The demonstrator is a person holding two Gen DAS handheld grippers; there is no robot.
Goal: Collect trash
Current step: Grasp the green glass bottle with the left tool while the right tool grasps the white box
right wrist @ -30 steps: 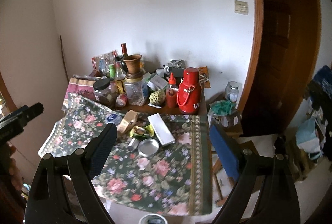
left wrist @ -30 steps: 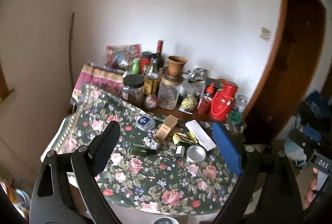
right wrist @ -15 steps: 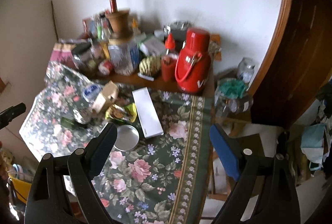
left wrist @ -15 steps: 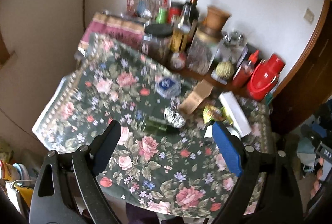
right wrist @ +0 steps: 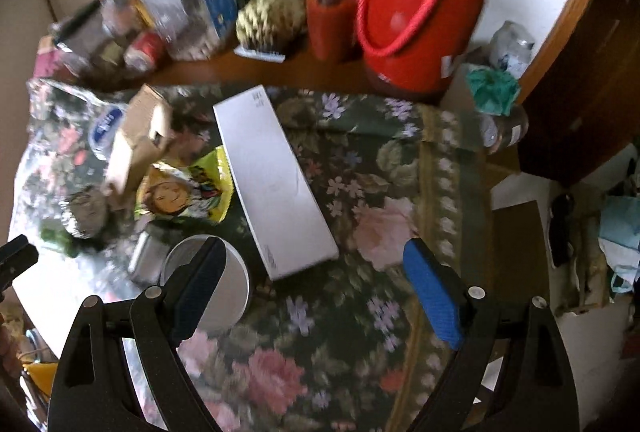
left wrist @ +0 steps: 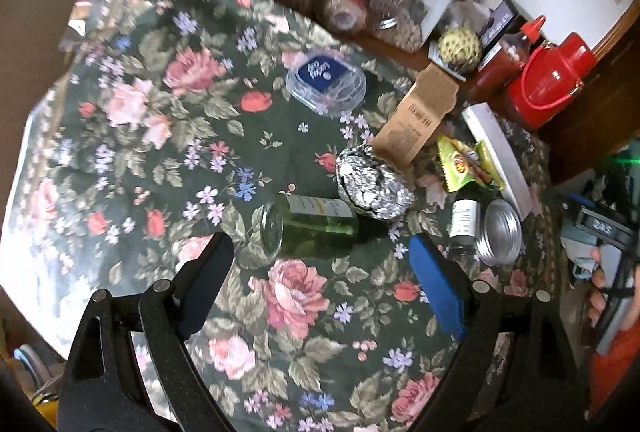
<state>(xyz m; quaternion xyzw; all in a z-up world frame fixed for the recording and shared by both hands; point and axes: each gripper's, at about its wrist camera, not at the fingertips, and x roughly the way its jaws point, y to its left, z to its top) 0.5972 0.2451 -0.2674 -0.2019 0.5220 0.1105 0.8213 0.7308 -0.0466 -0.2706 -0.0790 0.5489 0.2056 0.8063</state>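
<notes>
The left gripper [left wrist: 320, 272] hangs above the table [left wrist: 132, 151] with its jaws wide and nothing between them. Just ahead of it a green glass bottle [left wrist: 312, 228] lies on its side on the flowered cloth, touching a crumpled ball of foil [left wrist: 370, 183]. Beyond the foil lies a brown cardboard box [left wrist: 416, 119], with a clear plastic tub [left wrist: 326, 83] to its left and a yellow-green snack wrapper [left wrist: 466, 165] to its right. A small dark bottle [left wrist: 462, 222] lies beside a round tin lid [left wrist: 500, 232].

The right gripper [right wrist: 316, 276] also has wide, empty jaws, held over the long white box [right wrist: 272, 183]. The red jug [right wrist: 420, 3] stands at the back.
</notes>
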